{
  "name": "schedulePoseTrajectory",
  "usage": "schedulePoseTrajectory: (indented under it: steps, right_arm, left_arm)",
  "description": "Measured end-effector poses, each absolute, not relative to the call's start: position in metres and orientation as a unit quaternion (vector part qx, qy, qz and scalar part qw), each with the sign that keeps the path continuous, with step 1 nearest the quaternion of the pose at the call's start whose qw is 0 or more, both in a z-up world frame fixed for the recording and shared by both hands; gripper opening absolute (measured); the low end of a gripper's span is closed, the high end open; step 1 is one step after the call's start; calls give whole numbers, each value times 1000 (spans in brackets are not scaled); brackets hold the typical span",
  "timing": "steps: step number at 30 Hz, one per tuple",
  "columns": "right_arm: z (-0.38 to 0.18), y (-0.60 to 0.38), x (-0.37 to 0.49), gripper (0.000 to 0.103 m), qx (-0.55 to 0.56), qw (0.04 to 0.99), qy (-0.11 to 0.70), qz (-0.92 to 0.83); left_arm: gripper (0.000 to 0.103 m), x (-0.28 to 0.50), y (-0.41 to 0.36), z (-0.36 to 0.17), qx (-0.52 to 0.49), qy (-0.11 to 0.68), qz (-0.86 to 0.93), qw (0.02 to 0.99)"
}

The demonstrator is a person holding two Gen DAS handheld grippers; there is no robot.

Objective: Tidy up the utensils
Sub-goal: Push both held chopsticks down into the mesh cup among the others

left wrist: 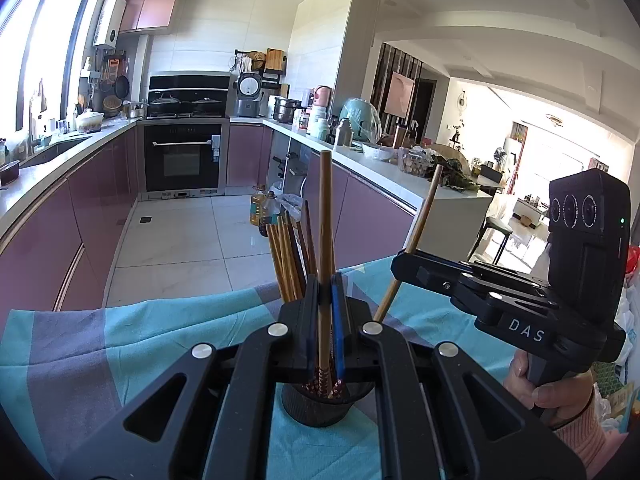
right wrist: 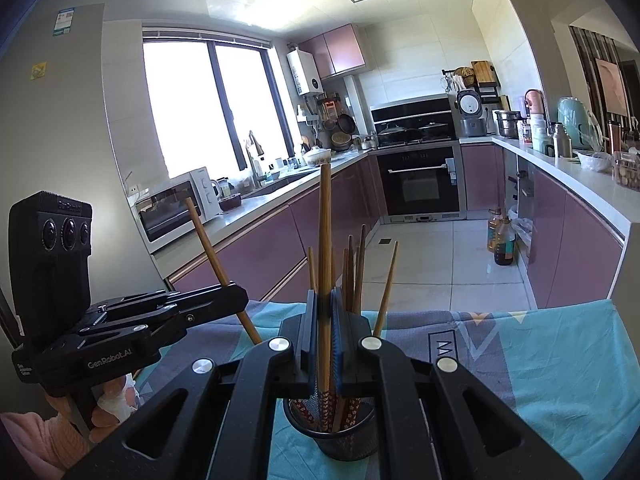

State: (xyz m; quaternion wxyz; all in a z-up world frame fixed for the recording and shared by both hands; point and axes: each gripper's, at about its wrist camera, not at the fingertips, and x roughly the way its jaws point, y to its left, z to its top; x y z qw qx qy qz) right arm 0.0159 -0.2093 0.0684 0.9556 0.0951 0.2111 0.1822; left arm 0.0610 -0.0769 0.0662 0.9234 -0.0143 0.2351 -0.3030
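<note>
Two handheld grippers are hovering side by side over a teal and grey cloth [left wrist: 100, 344] on a kitchen table. On the left, the left gripper [left wrist: 325, 292] is clamping a single wooden chopstick [left wrist: 326, 220], holding it nearly upright with its patterned lower end dipping into a dark mesh holder [left wrist: 316, 408] directly beneath the jaws. More chopsticks [left wrist: 286, 256] are standing in that holder, fanning out just behind the closed fingers. On the right, the right gripper [right wrist: 324, 300] is pinching a second chopstick [right wrist: 325, 240] the same way, upright, its decorated tip reaching down into the holder. Both jaws are pressing tight against their sticks.
</note>
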Motion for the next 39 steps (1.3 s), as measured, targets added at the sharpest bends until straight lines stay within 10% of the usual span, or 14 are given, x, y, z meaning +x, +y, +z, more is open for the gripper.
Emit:
schedulePoseTrajectory:
  steps: [39]
  right_arm:
    - [49, -210, 29, 5, 94, 950, 236, 181]
  left_arm:
    - [7, 64, -82, 53, -6, 258, -300, 919]
